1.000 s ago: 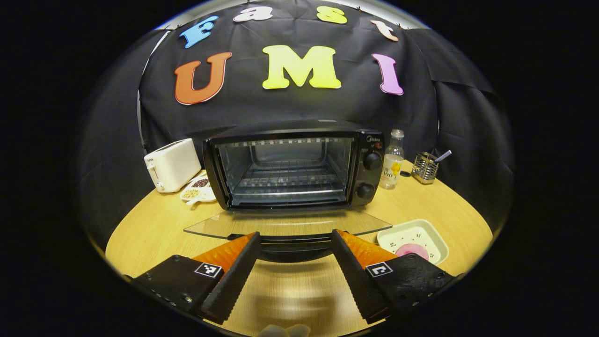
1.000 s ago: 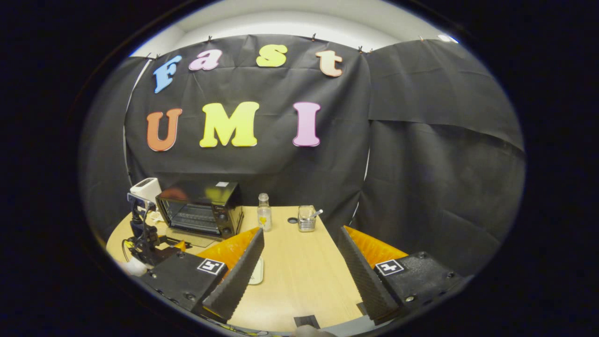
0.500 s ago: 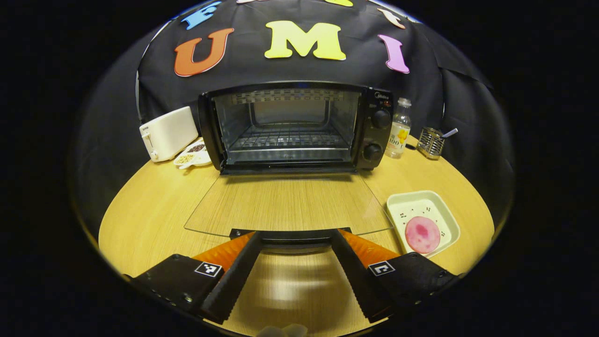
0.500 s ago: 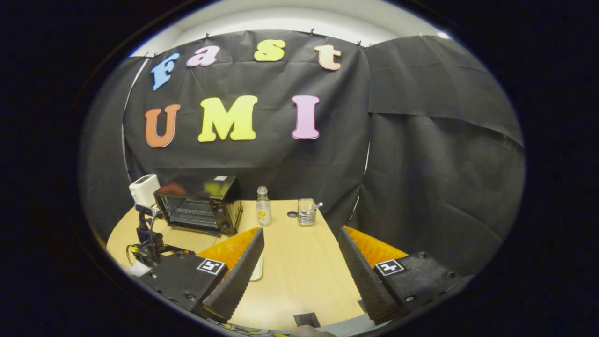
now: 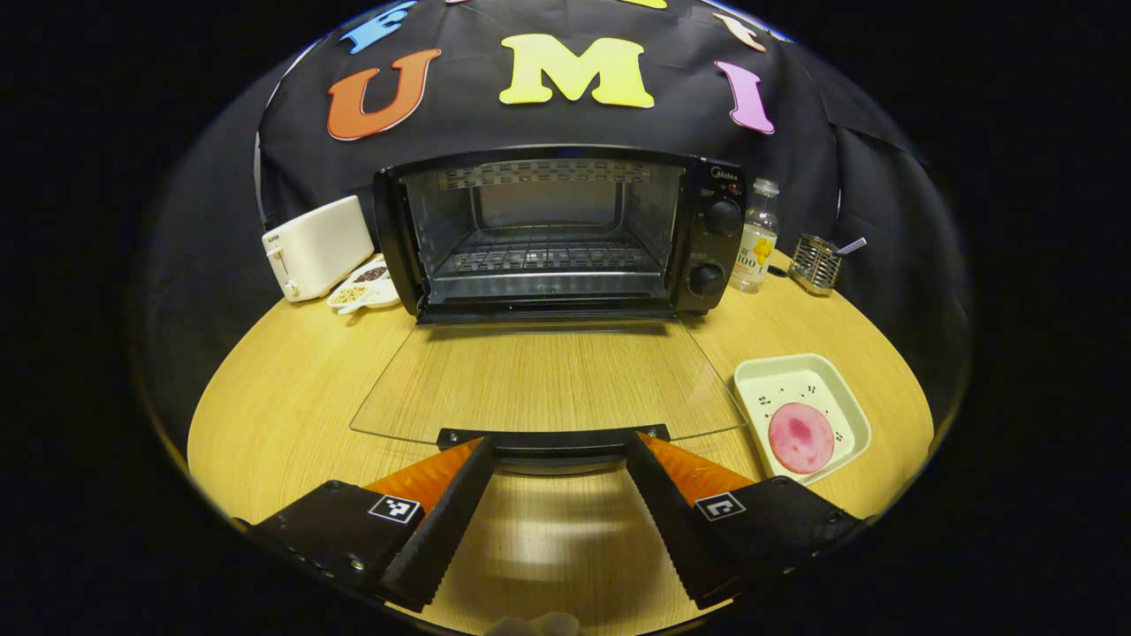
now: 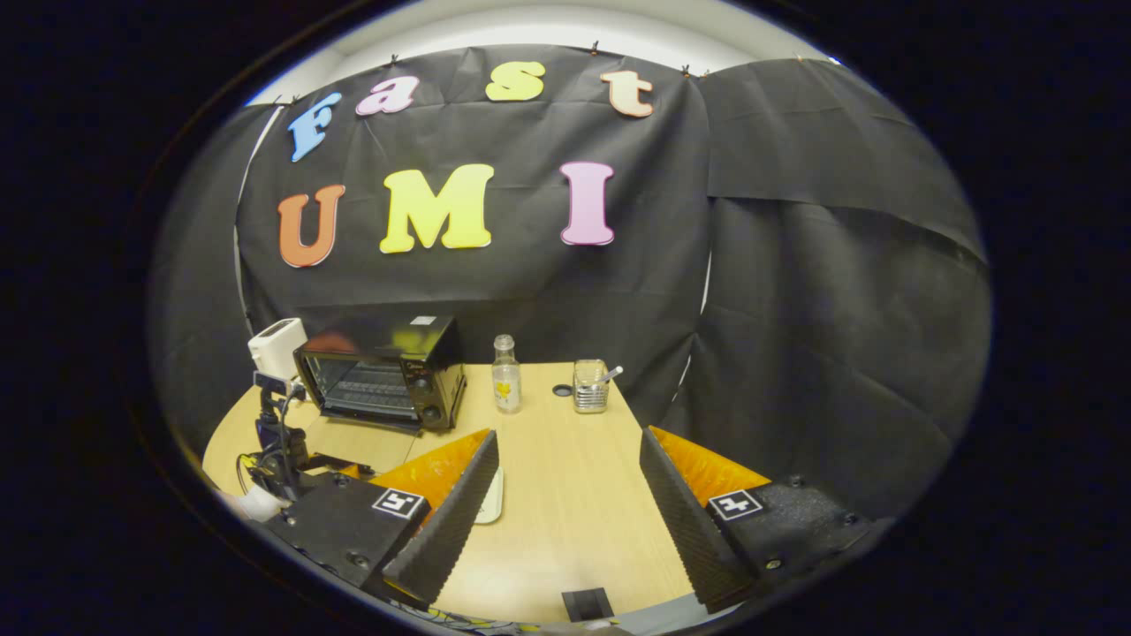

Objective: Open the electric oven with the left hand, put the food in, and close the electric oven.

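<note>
The black electric oven stands at the back of the round wooden table, its cavity and wire rack bare. Its glass door lies folded down flat, handle toward me. My left gripper is open, its fingertips at the handle with neither pressing on it. The food, a pink round slice, lies in a white dish to the right of the door. My right gripper hangs open over the table's right part, holding nothing. In the right gripper view the oven is far left, the left gripper in front of it.
A white toaster and a small dish of seeds stand left of the oven. A clear bottle and a wire holder stand to its right. The dish's rim peeks out beside my right gripper's left finger.
The oven door has swung from partly lowered to flat on the table, with my left gripper following its handle down. The right gripper has only drifted slightly.
</note>
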